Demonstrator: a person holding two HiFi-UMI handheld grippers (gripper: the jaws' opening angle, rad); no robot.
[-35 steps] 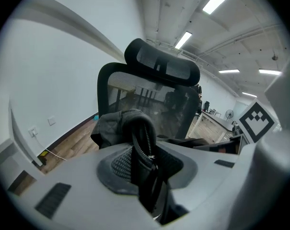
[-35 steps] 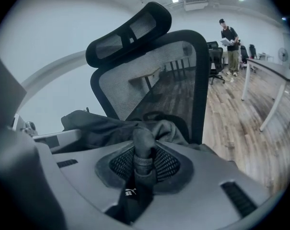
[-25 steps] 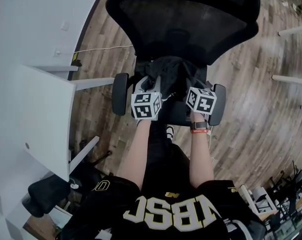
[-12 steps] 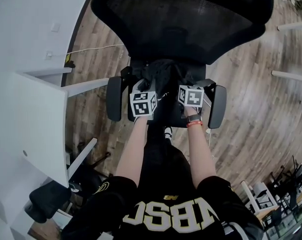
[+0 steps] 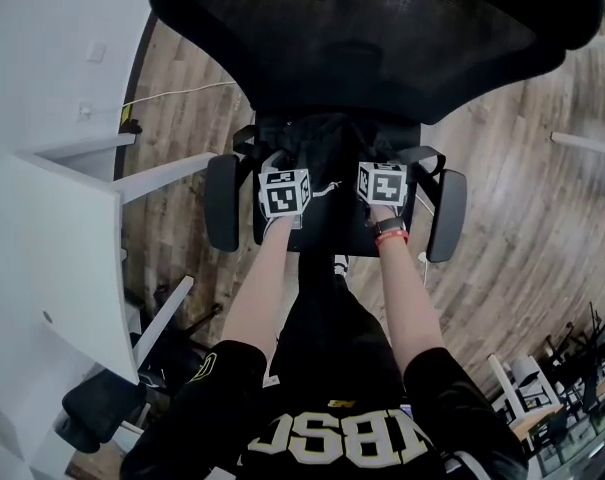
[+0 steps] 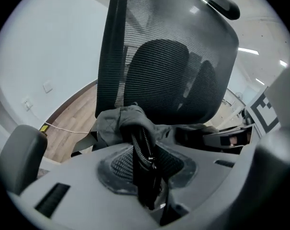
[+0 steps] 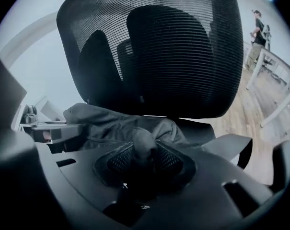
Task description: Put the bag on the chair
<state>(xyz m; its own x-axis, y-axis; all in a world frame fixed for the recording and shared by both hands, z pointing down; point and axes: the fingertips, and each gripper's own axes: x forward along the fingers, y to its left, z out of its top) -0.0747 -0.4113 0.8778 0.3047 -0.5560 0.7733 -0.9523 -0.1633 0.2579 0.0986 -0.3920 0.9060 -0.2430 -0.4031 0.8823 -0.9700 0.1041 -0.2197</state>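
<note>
The dark bag (image 5: 327,140) lies on the seat of the black chair (image 5: 382,38). It is a little above the middle of the head view, right under the big mesh back.

The left tongs (image 6: 145,169) are clamped on the bag's zipper (image 6: 144,145) edge. The right tongs (image 7: 145,164) have a fold of the bag's cloth between them. They are opening, but the pads are touching the cloth.

Both tongs sit side by side between the chair's two armrests (image 5: 222,203). Wood floor (image 5: 502,198) is all around the chair. A white desk (image 5: 52,238) stands at the left of the frame.
</note>
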